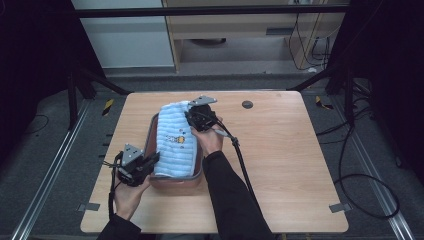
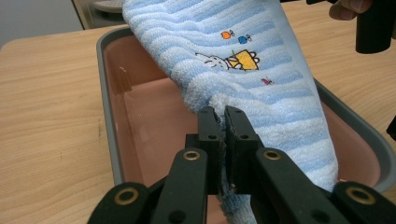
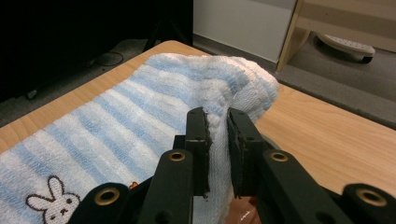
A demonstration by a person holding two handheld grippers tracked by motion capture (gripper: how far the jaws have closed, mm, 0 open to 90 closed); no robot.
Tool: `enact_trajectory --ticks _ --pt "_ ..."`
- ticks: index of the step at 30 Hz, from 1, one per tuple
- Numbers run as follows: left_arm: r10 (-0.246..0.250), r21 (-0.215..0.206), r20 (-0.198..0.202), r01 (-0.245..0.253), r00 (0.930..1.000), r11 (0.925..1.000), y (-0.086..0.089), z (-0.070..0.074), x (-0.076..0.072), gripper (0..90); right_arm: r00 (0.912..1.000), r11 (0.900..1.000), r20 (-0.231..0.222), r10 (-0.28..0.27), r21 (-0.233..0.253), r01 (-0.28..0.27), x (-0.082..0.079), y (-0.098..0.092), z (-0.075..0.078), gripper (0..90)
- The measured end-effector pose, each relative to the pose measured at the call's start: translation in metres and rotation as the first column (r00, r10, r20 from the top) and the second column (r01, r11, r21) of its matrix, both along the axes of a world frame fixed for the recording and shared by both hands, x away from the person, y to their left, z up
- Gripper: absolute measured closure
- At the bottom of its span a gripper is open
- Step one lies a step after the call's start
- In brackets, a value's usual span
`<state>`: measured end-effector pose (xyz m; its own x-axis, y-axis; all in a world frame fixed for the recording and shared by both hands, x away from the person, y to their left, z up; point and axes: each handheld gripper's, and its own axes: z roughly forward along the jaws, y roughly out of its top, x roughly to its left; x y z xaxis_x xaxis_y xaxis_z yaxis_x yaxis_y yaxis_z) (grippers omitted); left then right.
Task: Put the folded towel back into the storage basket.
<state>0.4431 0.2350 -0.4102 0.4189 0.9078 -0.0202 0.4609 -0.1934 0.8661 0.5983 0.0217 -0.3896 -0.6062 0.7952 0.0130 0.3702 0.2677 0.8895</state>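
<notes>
Wooden table [image 1: 280, 150] under dim surroundings: a blue-striped towel [image 1: 175, 140] stretches over the pink tray [image 1: 176, 182], its near end pinched in the left gripper [image 1: 150, 161], its far end clamped by the right gripper [image 1: 192, 116].

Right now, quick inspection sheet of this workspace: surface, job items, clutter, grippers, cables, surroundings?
Surface: wooden table, round dark insert near far edge.
Job's things: blue-and-white striped towel with rabbit embroidery, stretched over a pink tray with grey rim.
Clutter: nothing seen.
Grippers: left gripper jaws shut on the towel's near end; right gripper jaws shut on its far end.
Cables: black cable trails from right gripper across the table; more on the floor at right.
Surroundings: dark frame, grey floor, wooden cabinet behind.
</notes>
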Motion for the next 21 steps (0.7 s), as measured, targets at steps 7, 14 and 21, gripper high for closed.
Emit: enact_trajectory --ticks 7,14,21 --pt "0.002 0.015 -0.024 -0.002 0.9997 0.9999 -0.001 -0.008 0.002 85.7 0.9997 1.000 -0.023 -0.003 -0.013 0.003 0.004 0.003 -0.014 79.8" --pt "0.013 0.028 -0.045 -0.012 0.9989 0.9995 -0.002 -0.015 0.006 85.7 0.9990 1.000 -0.043 -0.011 -0.027 0.010 0.007 0.003 -0.026 79.6" --pt "0.018 0.030 -0.060 -0.017 0.9980 0.9994 -0.003 -0.019 0.006 85.6 0.9982 0.999 -0.057 -0.015 -0.041 0.013 0.008 0.003 -0.034 79.3"
